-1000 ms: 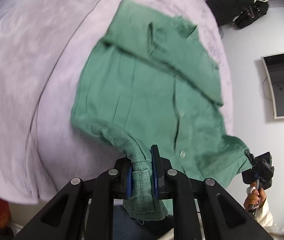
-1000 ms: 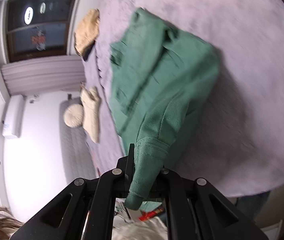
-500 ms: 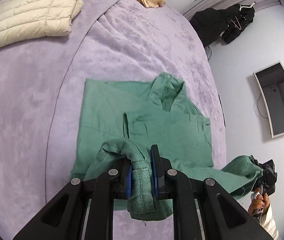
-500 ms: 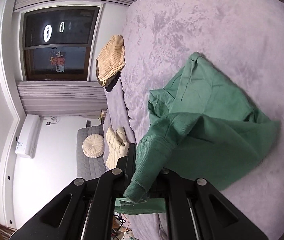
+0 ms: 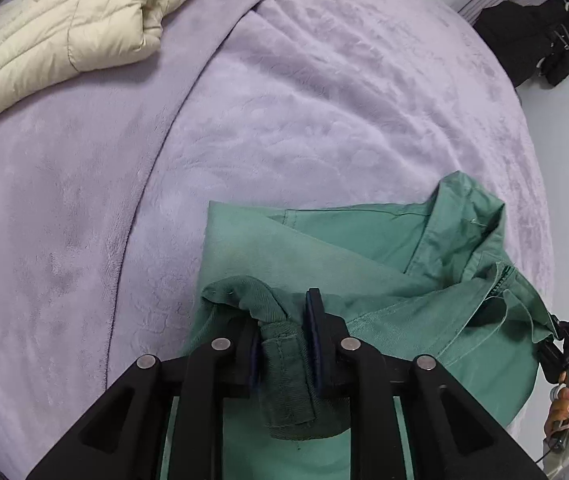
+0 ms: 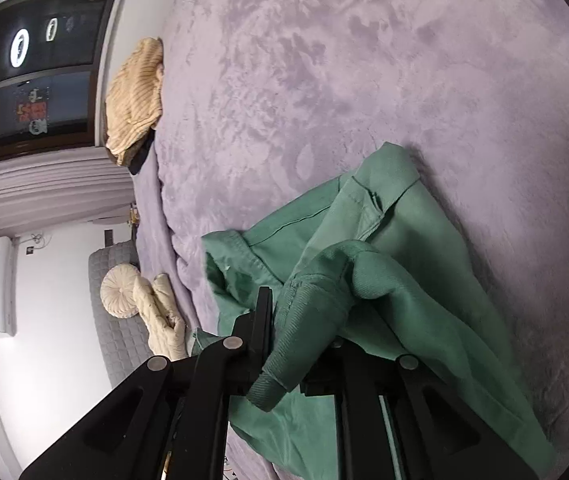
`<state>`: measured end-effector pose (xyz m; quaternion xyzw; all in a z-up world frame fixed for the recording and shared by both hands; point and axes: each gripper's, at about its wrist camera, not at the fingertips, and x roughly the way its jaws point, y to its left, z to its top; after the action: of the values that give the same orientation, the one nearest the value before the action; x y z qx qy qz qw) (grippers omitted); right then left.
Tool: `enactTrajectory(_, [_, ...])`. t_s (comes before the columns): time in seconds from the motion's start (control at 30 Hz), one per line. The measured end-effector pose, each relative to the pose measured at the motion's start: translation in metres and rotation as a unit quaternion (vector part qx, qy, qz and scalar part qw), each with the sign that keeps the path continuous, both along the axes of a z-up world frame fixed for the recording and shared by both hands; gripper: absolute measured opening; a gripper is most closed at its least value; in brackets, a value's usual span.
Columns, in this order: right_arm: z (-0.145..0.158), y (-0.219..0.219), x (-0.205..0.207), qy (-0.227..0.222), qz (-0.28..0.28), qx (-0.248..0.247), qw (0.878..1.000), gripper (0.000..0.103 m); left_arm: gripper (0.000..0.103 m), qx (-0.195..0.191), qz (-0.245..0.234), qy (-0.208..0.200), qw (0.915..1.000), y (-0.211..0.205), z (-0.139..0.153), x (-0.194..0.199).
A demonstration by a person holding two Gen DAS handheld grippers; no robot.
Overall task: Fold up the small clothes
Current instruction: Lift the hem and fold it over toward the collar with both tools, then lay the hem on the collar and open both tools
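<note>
At the far left a cream puffer jacket [image 5: 56,36] lies on the purple bed [image 5: 324,100]. The green shirt [image 5: 364,264] lies on the bed near its edge, partly folded on itself, collar away from me. My left gripper [image 5: 286,328] has its jaws pinching a thick hem of the shirt. At the right, my right gripper [image 6: 300,332] pinches the ribbed cuff [image 6: 296,344] of the sleeve between its jaws.

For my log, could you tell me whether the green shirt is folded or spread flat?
Partly folded: the green shirt lies doubled in layers on the bed, its ends pinched by the left gripper and right gripper.
</note>
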<state>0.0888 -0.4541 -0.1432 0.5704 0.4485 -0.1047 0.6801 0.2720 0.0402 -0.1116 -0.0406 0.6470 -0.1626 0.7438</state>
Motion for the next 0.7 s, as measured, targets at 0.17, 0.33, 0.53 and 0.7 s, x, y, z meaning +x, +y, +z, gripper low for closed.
enactTrajectory(0.17, [0.008, -0.008, -0.003, -0.014, -0.011, -0.013, 1.0, 0.081, 0.064, -0.003, 0.001, -0.029, 0.9996, 0.007, 0.018, -0.002])
enactTrajectory(0.33, [0.046, -0.011, -0.011, -0.012, 0.017, -0.085, 0.996, 0.08, 0.103, 0.057, -0.004, -0.126, 0.9904, 0.012, 0.059, -0.011])
enactTrajectory(0.53, [0.056, 0.028, 0.016, 0.031, 0.144, -0.202, 0.968, 0.011, 0.103, 0.055, -0.025, -0.118, 0.9912, -0.011, 0.044, -0.007])
enactTrajectory(0.7, [0.03, 0.037, 0.04, 0.083, 0.173, -0.294, 0.936, 0.011, 0.103, 0.111, -0.049, -0.128, 0.9843, -0.052, -0.002, -0.006])
